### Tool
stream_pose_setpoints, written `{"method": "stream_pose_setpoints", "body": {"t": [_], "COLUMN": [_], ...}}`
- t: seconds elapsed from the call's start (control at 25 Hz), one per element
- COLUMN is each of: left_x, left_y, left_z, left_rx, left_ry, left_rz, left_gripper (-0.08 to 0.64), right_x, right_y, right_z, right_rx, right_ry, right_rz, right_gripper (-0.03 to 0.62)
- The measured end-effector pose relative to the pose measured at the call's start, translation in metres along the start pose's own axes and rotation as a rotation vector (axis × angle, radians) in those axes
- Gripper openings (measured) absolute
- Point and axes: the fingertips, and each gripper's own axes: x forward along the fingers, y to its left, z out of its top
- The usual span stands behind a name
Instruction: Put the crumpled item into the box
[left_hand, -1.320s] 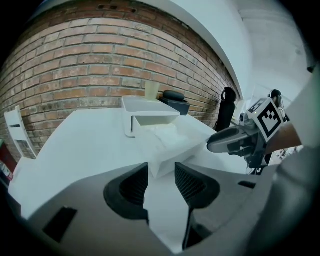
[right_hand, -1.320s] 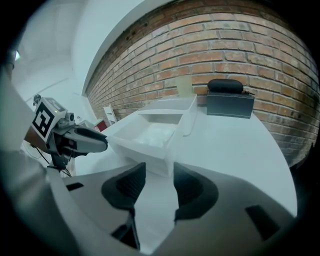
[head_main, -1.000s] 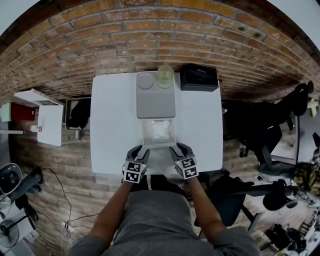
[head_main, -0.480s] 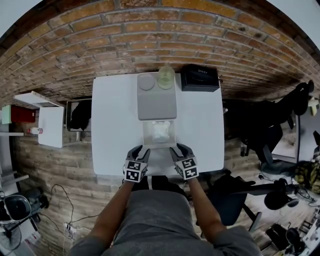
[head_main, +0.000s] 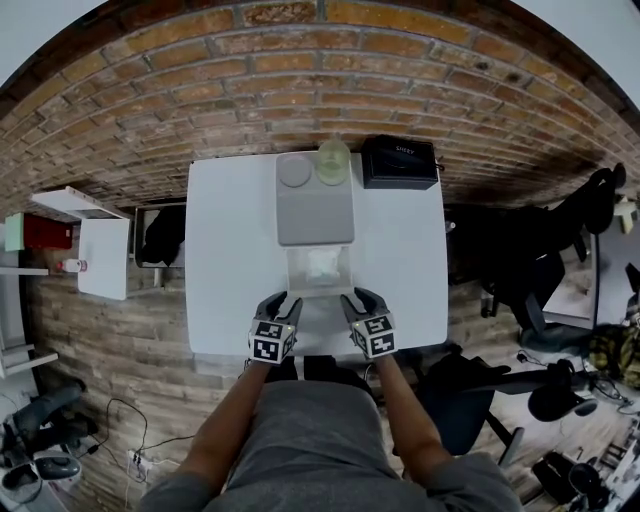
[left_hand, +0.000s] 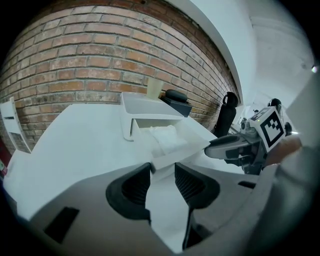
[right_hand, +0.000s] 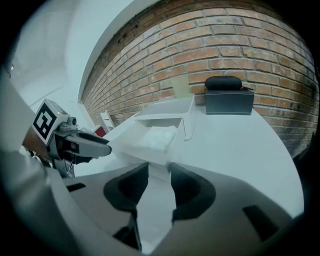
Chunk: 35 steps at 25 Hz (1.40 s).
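A small white open box (head_main: 318, 289) stands on the white table (head_main: 230, 260), and the crumpled white paper (head_main: 321, 264) lies inside it. The paper also shows in the left gripper view (left_hand: 164, 136) and the right gripper view (right_hand: 152, 138). My left gripper (head_main: 284, 303) is at the box's near left corner, which sits just at its open jaw tips (left_hand: 162, 169). My right gripper (head_main: 351, 300) is at the near right corner. Its jaws (right_hand: 159, 169) are closing, the box corner (right_hand: 166, 161) is between their tips, and a gap still shows.
The box's grey lid (head_main: 314, 212) lies flat beyond it, carrying a round disc (head_main: 294, 170) and a pale yellow cup (head_main: 333, 158) at its far end. A black case (head_main: 399, 159) stands at the table's far right. A brick wall runs behind the table.
Both grippers stay at the box's near corners. The paper stays in the box. Only the head view has shifted slightly.
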Motion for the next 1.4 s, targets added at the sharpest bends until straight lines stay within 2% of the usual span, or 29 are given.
{"method": "stream_pose_setpoints", "body": {"t": [0.72,1.4], "left_x": [0.008,0.017], "left_y": [0.011,0.022], "left_z": [0.013,0.027], "left_rx": [0.000,-0.032], "left_ry": [0.029,0.007], "left_rz": [-0.003,-0.011], "left_gripper": [0.153,0.153], "right_x": [0.011,0.023], "right_y": [-0.004,-0.011], "right_z": [0.012,0.024], "right_rx": [0.002,0.007], "right_ry": [0.012,0.010], "right_rz": [0.000,-0.030], "right_gripper": [0.146,0.147]}}
